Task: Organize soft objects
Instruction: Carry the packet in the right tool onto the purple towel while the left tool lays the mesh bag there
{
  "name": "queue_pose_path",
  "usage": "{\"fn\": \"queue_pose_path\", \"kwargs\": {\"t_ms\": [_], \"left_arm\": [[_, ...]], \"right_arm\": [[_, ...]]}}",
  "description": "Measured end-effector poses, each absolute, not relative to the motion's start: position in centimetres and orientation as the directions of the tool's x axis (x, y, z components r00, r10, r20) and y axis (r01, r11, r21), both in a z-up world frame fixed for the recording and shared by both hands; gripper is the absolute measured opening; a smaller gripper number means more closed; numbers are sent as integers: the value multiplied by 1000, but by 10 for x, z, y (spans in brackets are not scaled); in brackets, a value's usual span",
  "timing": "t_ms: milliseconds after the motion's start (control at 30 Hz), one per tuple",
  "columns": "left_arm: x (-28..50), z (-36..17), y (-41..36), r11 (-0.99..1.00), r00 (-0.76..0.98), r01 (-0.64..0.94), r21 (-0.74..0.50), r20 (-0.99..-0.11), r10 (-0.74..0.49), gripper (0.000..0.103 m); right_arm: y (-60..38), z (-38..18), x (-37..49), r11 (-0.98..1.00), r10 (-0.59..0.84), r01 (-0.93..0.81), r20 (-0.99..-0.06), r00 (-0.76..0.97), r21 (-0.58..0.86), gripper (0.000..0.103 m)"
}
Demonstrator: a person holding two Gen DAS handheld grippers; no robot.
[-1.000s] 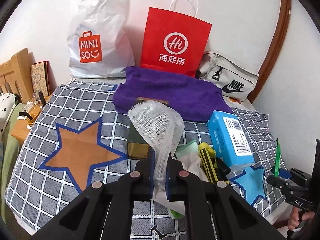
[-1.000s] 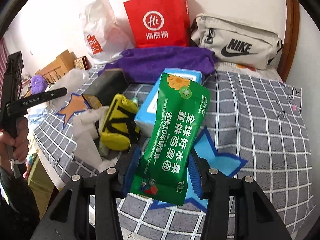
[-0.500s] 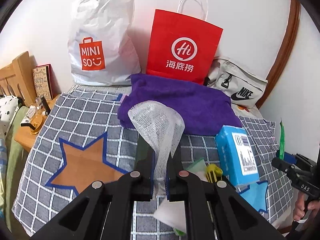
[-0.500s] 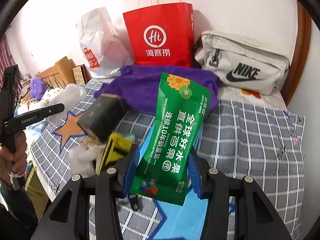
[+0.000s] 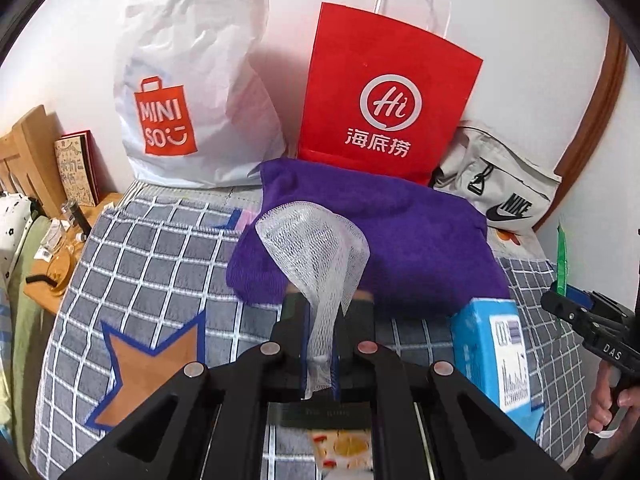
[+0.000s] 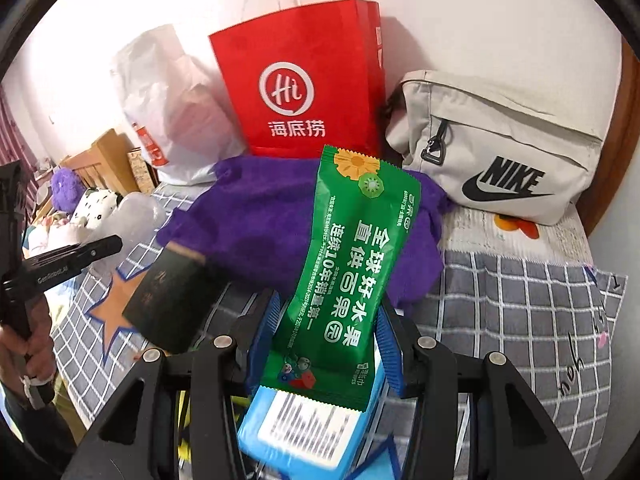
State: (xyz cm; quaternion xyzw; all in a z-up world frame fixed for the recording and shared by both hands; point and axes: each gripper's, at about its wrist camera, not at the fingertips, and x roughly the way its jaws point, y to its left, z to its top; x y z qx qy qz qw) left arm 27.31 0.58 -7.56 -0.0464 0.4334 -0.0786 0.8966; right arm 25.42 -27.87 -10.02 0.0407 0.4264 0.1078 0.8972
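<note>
My left gripper [image 5: 320,340] is shut on a white foam mesh sleeve [image 5: 316,252] that stands up between its fingers, above the checked cloth. My right gripper [image 6: 326,340] is shut on a green snack packet [image 6: 348,264], held upright above a blue tissue pack [image 6: 304,428]. A folded purple towel [image 5: 404,240] lies ahead, also in the right wrist view [image 6: 256,228]. Behind it stand a red paper bag [image 5: 384,100], a white Miniso bag [image 5: 192,92] and a beige Nike bag [image 6: 500,148].
A dark box [image 6: 168,300] lies tilted on the grey checked cloth [image 5: 152,248] near an orange star patch [image 5: 148,376]. The blue tissue pack [image 5: 500,352] sits right. A wooden side table [image 5: 60,264] with small items and a book stands left.
Both grippers have risen and moved forward toward the purple towel and the bags, keeping the mesh sleeve and green packet. The yellow item and the white wrapper have dropped out of view.
</note>
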Motion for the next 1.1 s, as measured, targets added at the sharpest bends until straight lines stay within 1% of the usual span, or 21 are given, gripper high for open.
{"fn": "queue_pose_path", "kwargs": {"t_ms": [133, 367, 633, 833, 967, 1100], "left_arm": [[297, -76, -1, 986, 602, 106, -128, -781, -166, 9], [331, -82, -11, 985, 587, 114, -129, -791, -172, 9], [372, -103, -27, 985, 534, 114, -130, -828, -171, 9], [406, -118, -41, 982, 505, 135, -130, -844, -181, 9], [429, -135, -48, 987, 478, 130, -91, -867, -143, 9], [447, -154, -49, 986, 421, 120, -113, -894, -153, 9]], "right_arm": [[-282, -111, 283, 976, 219, -149, -777, 590, 162, 47], [-282, -127, 323, 977, 208, -158, -809, 550, 143, 47], [-279, -150, 362, 963, 255, -203, -843, 474, 177, 47], [-279, -167, 387, 963, 251, -207, -862, 441, 174, 47], [-281, -183, 398, 966, 231, -209, -881, 412, 155, 47], [-288, -200, 407, 966, 236, -189, -896, 375, 175, 47]]}}
